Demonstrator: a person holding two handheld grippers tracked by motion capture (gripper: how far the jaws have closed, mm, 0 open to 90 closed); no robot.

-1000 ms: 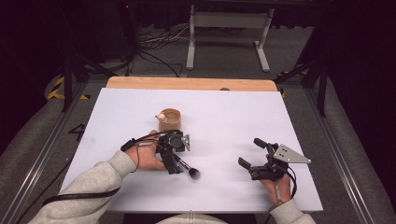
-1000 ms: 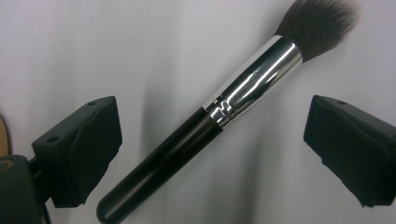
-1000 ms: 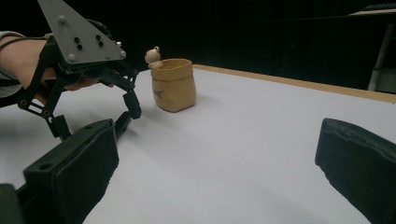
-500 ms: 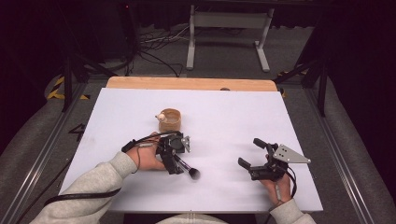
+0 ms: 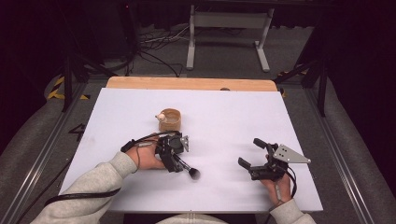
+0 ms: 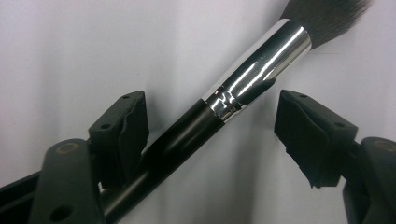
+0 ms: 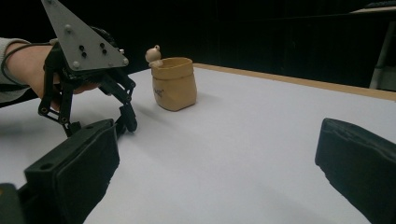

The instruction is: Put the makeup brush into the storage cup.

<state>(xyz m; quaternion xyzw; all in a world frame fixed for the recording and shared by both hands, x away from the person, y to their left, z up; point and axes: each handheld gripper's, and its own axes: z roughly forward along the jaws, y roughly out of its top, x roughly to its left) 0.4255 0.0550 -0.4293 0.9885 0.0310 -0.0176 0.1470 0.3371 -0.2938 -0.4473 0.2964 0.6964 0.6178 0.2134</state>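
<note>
A makeup brush [image 5: 192,173] with a black handle, chrome ferrule and dark bristles lies on the white table [image 5: 233,116]. My left gripper [image 5: 181,164] points down over it, and its jaws have just been closing. In the left gripper view the brush [image 6: 243,79] runs slantwise between the jaws of the gripper [image 6: 210,126]. The left pad [image 6: 126,126] is against the handle while the right pad [image 6: 303,130] stands clear of it. My right gripper [image 5: 251,152] rests open on the table at the right, with nothing between its jaws [image 7: 219,163].
A tan pouch-shaped pot [image 5: 169,120] with a small bear figure on its rim stands behind the left hand, and also appears in the right gripper view [image 7: 174,84]. A wooden strip [image 5: 191,84] borders the table's far edge. Beyond it are a metal stand and cables.
The left gripper's jaws have drawn closer around the brush. Both hands and the brush keep their places.
</note>
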